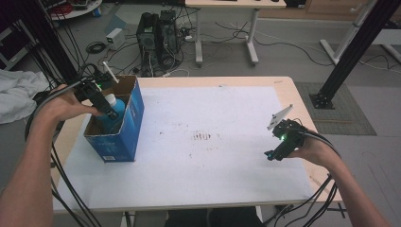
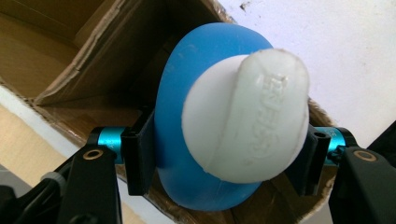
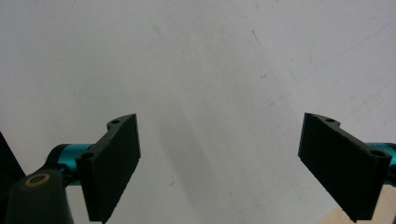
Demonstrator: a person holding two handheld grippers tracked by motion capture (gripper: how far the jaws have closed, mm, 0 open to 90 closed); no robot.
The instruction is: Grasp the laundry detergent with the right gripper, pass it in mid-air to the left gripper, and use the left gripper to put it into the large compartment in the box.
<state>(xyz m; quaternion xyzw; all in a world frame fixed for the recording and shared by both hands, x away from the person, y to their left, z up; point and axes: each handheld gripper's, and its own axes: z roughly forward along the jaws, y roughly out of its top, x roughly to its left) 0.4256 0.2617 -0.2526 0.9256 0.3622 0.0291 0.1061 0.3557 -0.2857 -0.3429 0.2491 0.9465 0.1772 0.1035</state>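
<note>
**Bottle going into the box, left grip loaded**

High view: left gripper (image 1: 105, 108) holds one blue bottle (image 1: 115, 112) with a white cap, partly inside the open top of one blue cardboard box (image 1: 124, 137) standing at the left edge of the table (image 1: 236, 81). The bottle's lower part is hidden by the box walls, so whether it rests on the bottom cannot be told. Right gripper (image 1: 270, 154) is well apart, low over the white sheet (image 1: 213, 142) at the right, near nothing. Count: one bottle, one box, two grippers.

Left gripper view: the fingers (image 2: 138, 156) pinch the blue bottle (image 2: 173, 116) on both sides just below its white cap (image 2: 245, 121); brown box flaps (image 2: 93, 60) lie behind and below. Judged step: placing the bottle into the box. Next move calls for lowering until the bottle is supported, then spreading the jaws and lifting straight out, clear of the flaps.

Right gripper view: fingers (image 3: 114, 163) spread wide, nothing between them, bare white sheet (image 3: 210, 70) beyond. Idle.
</note>
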